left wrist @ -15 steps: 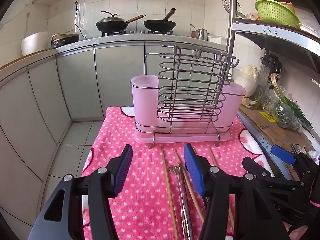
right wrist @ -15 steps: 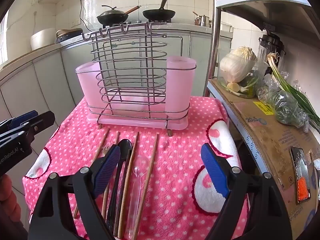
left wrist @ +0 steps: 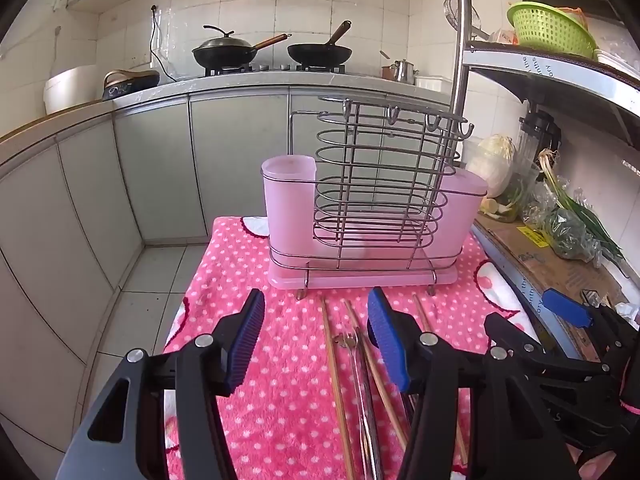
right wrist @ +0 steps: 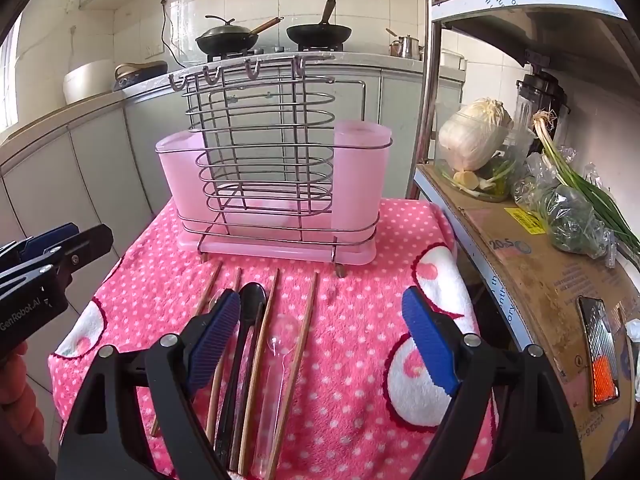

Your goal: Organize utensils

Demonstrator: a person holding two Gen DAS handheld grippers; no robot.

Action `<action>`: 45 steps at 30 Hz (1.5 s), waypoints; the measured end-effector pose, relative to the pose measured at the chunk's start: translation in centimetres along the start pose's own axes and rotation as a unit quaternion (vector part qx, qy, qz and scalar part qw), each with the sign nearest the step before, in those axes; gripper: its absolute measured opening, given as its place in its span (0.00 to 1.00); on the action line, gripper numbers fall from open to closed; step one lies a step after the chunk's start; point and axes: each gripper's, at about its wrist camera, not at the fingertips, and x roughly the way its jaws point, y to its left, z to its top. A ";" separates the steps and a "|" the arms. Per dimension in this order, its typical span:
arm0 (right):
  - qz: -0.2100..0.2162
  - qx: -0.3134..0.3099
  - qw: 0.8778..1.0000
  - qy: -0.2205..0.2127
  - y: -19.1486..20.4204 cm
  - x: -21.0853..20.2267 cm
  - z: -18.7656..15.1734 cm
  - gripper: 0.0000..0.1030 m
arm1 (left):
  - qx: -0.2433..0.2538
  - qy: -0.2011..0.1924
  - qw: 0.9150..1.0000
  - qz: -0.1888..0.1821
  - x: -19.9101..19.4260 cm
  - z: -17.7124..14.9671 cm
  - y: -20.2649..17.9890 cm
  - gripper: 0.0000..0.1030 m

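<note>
Barely shifted since before: both grippers (left wrist: pixel 316 334) (right wrist: pixel 320 340) hovering wide, empty, over chopsticks (right wrist: pixel 302 332) and spoons (right wrist: pixel 250 304) lying loose on cloth (right wrist: pixel 360 240), just before rack (right wrist: pixel 276 184), lined up for pickup.

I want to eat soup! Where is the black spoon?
In the right wrist view, the black spoon lies on the pink dotted cloth among the chopsticks, just before the pink utensil rack.

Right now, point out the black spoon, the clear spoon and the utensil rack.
black spoon (right wrist: pixel 252 295), right wrist view, on its bowl.
clear spoon (right wrist: pixel 282 330), right wrist view, on its bowl.
utensil rack (right wrist: pixel 360 184), right wrist view, on its right pink cup.
</note>
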 end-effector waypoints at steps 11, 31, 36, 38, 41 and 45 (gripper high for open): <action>-0.001 -0.005 1.000 -0.008 0.2 -0.5 0.2 0.81 | -0.002 -0.007 1.000 -0.001 -0.6 0.1 -0.2 0.52; -0.002 -0.010 1.000 -0.023 0.5 -1.4 0.3 0.81 | -0.005 -0.022 1.000 -0.001 -1.6 0.3 0.0 0.52; -0.002 -0.010 1.000 -0.024 0.5 -1.4 0.3 0.81 | -0.005 -0.023 1.000 -0.001 -1.5 0.3 0.0 0.52; -0.003 -0.010 1.000 -0.024 0.5 -1.4 0.3 0.81 | -0.005 -0.023 1.000 -0.001 -1.5 0.3 0.0 0.52; -0.002 -0.011 1.000 -0.025 0.5 -1.5 0.4 0.81 | -0.006 -0.023 1.000 -0.001 -1.6 0.3 0.0 0.52; -0.002 -0.010 1.000 -0.026 0.5 -1.5 0.4 0.81 | -0.005 -0.023 1.000 -0.002 -1.6 0.3 0.0 0.52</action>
